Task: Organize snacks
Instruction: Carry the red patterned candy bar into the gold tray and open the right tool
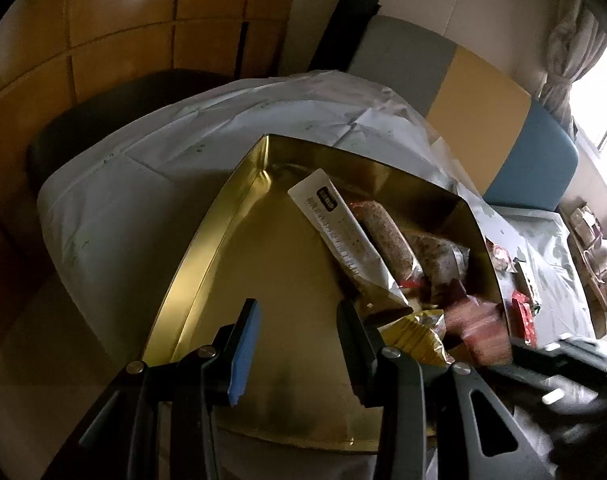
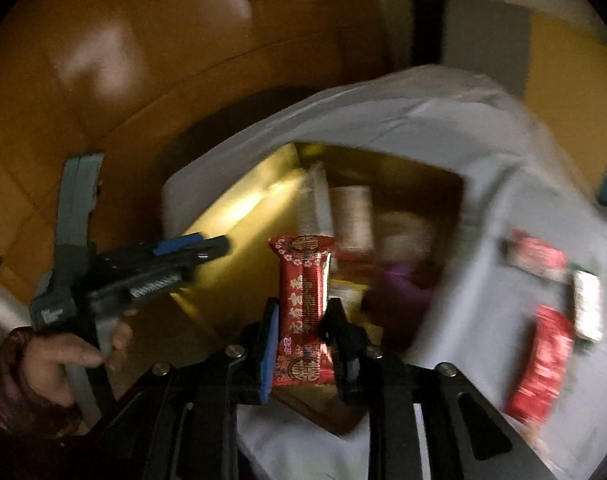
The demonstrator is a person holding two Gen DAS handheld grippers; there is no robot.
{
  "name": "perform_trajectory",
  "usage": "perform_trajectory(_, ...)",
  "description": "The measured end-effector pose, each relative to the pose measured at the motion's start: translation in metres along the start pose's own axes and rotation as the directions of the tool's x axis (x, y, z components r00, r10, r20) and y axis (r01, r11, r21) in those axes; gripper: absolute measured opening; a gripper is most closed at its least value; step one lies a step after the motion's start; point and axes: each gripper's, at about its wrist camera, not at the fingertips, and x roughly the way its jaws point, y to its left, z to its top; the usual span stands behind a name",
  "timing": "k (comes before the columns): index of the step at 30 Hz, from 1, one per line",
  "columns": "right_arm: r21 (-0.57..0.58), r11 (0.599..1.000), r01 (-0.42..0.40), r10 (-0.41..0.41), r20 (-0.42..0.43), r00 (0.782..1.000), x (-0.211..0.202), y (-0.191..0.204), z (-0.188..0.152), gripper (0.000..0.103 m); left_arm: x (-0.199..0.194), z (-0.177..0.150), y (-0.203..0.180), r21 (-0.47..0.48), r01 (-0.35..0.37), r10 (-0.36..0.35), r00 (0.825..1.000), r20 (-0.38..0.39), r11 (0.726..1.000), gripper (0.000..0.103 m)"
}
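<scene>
Gripping a red foil-wrapped snack bar (image 2: 305,304) in its jaws, the right gripper (image 2: 303,344) hangs over the gold rectangular metal tin (image 1: 207,240), while the left gripper (image 1: 295,344) hovers there with jaws open and empty.

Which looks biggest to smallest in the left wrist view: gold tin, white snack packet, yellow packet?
1. gold tin, by far.
2. white snack packet.
3. yellow packet, though it is partly hidden behind the left gripper, so its true size is unsure.

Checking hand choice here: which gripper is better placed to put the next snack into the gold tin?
Right. The right gripper already clamps a red snack packet just short of the gold tin; the left gripper hovers over the tin holding nothing.
</scene>
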Motion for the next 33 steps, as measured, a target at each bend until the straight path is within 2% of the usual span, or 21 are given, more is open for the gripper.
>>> perform_trajectory(4,-0.026,1.000,-0.002,0.000,-0.089,0.996,0.036,0.014,-0.009,0.028,0.004,-0.004,0.001,0.008,-0.002,0.002,1.000,-0.016,1.000,0.040)
perform_trajectory(7,-0.015,1.000,0.004,-0.006,-0.117,0.993,0.040,0.012,-0.019,0.028,0.006,-0.005,-0.001,0.009,0.001,0.000,1.000,-0.021,1.000,0.040)
perform_trajectory(11,0.000,0.999,0.032,-0.032,-0.075,0.997,0.017,0.004,-0.025,0.029,0.005,-0.008,-0.009,0.034,0.004,-0.003,1.000,-0.017,0.999,0.040)
perform_trajectory(13,0.015,0.999,0.049,-0.048,-0.046,0.998,0.002,-0.002,-0.027,0.044,0.004,-0.008,-0.013,0.047,0.007,-0.007,1.000,-0.014,0.999,0.040)
perform_trajectory(15,0.024,0.997,0.075,-0.074,-0.021,0.997,-0.012,-0.009,-0.031,0.050,0.003,-0.008,-0.016,0.060,0.007,-0.007,1.000,-0.013,0.998,0.040)
perform_trajectory(20,0.048,0.986,0.158,-0.158,-0.005,0.987,-0.040,-0.033,-0.044,0.052,-0.001,-0.011,-0.029,0.098,0.015,-0.014,1.000,-0.009,0.995,0.040)
perform_trajectory(21,0.057,0.984,0.172,-0.172,-0.002,0.985,-0.044,-0.038,-0.046,0.056,-0.002,-0.011,-0.032,0.110,0.016,-0.015,1.000,-0.007,0.994,0.040)
perform_trajectory(22,0.070,0.979,0.191,-0.192,0.000,0.981,-0.050,-0.045,-0.051,0.059,-0.002,-0.012,-0.035,0.123,0.017,-0.016,1.000,-0.005,0.992,0.040)
perform_trajectory(28,0.148,0.942,0.301,-0.304,-0.006,0.953,-0.081,-0.095,-0.064,0.063,-0.009,-0.014,-0.055,0.189,0.023,-0.025,1.000,0.010,0.982,0.040)
perform_trajectory(33,0.219,0.880,0.421,-0.426,-0.025,0.904,-0.115,-0.142,-0.083,0.070,-0.013,-0.015,-0.071,0.238,0.026,-0.032,0.999,0.022,0.971,0.040)
